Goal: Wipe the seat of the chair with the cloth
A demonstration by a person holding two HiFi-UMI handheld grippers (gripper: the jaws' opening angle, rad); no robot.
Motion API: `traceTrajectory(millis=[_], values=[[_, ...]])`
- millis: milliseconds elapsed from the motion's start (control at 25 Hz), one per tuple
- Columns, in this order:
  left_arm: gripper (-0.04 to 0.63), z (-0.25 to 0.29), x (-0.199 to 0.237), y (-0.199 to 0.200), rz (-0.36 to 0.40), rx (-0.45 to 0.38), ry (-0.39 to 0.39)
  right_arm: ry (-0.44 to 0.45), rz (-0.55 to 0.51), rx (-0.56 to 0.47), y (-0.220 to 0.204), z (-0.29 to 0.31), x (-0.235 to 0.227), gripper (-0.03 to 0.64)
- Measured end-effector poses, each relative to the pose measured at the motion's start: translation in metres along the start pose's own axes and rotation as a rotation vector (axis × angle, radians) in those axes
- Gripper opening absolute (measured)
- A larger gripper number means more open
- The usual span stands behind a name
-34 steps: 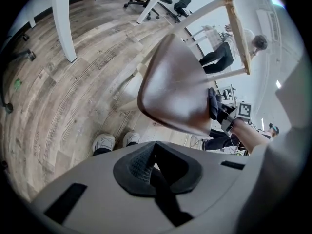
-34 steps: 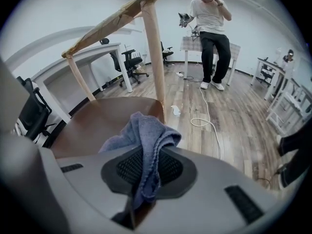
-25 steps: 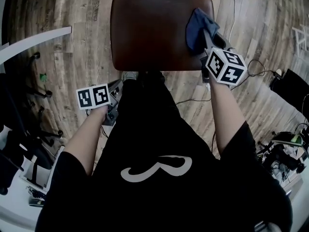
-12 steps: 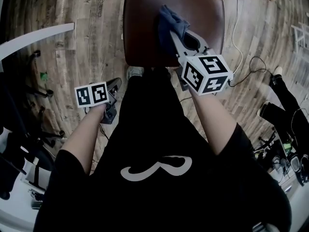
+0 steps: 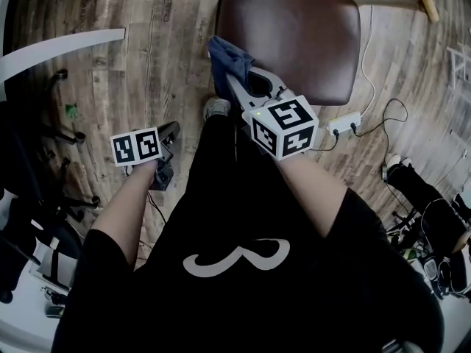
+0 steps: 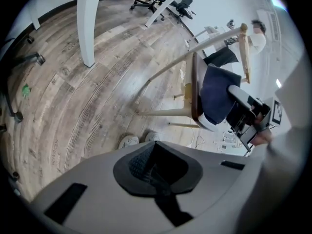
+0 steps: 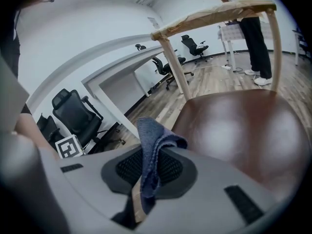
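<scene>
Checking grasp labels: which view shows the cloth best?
Right gripper view: the cloth fills the foreground, pinched between the right gripper's jaws. Head view shows it bunched at the seat's edge; left gripper view shows it distant, side-on.

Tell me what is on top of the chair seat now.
The seat shows bare and glossy. The blue cloth, clamped in the right gripper, sits at its near left corner and covers it, so whether cloth touches seat there cannot be seen.
</scene>
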State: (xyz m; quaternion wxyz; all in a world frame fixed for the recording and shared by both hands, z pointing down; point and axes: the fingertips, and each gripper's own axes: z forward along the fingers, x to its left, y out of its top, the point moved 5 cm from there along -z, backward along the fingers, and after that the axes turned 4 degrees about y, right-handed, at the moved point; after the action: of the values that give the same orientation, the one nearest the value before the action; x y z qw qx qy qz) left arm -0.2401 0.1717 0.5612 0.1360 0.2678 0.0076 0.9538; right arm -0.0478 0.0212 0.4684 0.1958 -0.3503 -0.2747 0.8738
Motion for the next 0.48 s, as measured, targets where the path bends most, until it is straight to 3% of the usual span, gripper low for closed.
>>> traceTrajectory(millis=[160,480], values=[[0.014,0.000,0.011,-0.003,-0.005,0.006,-0.007,-0.018,0.029,0.023,-0.010,0.014,-0.002,0.054],[0.014,0.006,0.021,-0.004,-0.014,0.006,-0.010,-0.096,-0.017,0.093,-0.024,0.024,-0.024,0.054]])
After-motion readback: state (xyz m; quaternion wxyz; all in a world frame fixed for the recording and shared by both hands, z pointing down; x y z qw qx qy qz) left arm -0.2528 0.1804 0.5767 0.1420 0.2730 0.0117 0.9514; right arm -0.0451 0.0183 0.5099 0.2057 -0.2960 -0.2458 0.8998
